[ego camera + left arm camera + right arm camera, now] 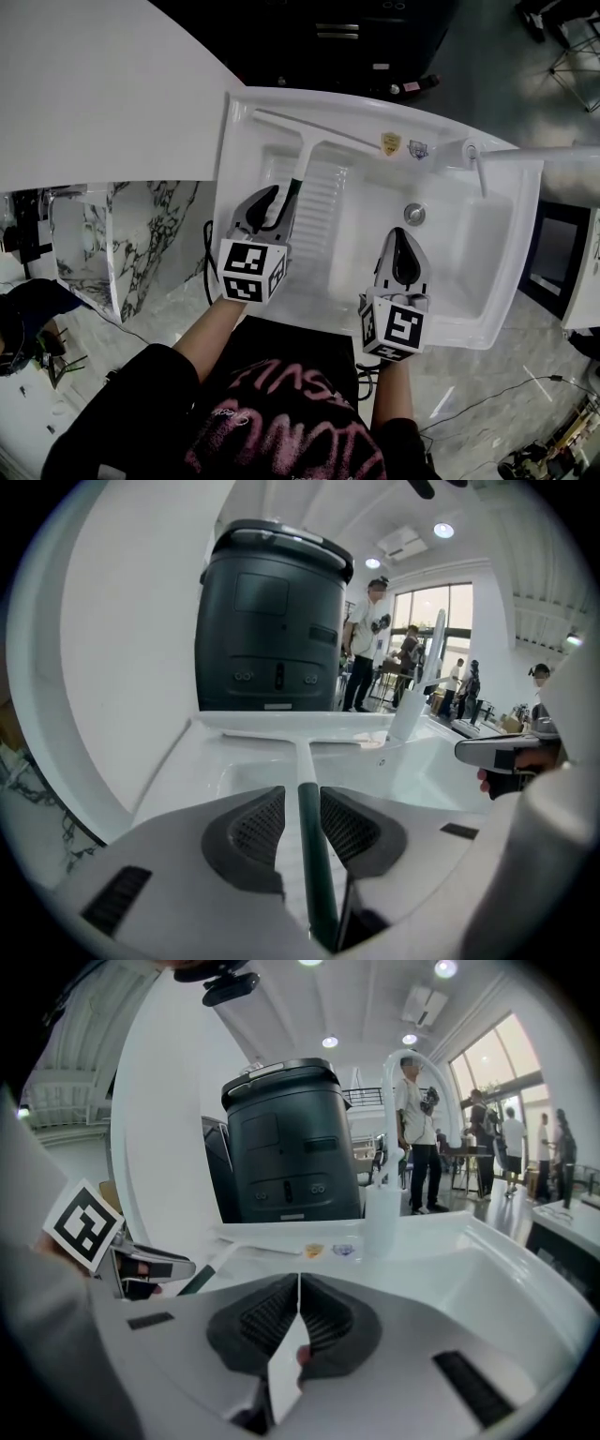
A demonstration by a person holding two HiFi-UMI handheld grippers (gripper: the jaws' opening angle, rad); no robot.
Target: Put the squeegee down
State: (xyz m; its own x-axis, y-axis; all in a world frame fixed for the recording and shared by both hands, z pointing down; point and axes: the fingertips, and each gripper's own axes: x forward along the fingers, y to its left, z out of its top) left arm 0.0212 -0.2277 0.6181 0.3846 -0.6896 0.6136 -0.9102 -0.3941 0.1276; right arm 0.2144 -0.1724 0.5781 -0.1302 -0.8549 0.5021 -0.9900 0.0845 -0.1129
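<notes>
The squeegee (302, 157) lies in the left part of the white sink (487, 309), its white blade along the far rim and its handle running back toward me. My left gripper (270, 208) is shut on the dark green end of the handle (311, 864), low over the basin; the left gripper view shows the handle between the pads and the blade (291, 735) resting on the rim. To the right, my right gripper (402, 242) hovers over the basin near the drain (414, 214), shut with nothing in it; its pads (281, 1312) meet.
A white faucet (478, 161) rises at the sink's far right corner. Two stickers (403, 145) sit on the back rim. A black bin (272, 621) stands behind the sink. A marbled counter (141, 234) is to the left. People stand far off by the windows.
</notes>
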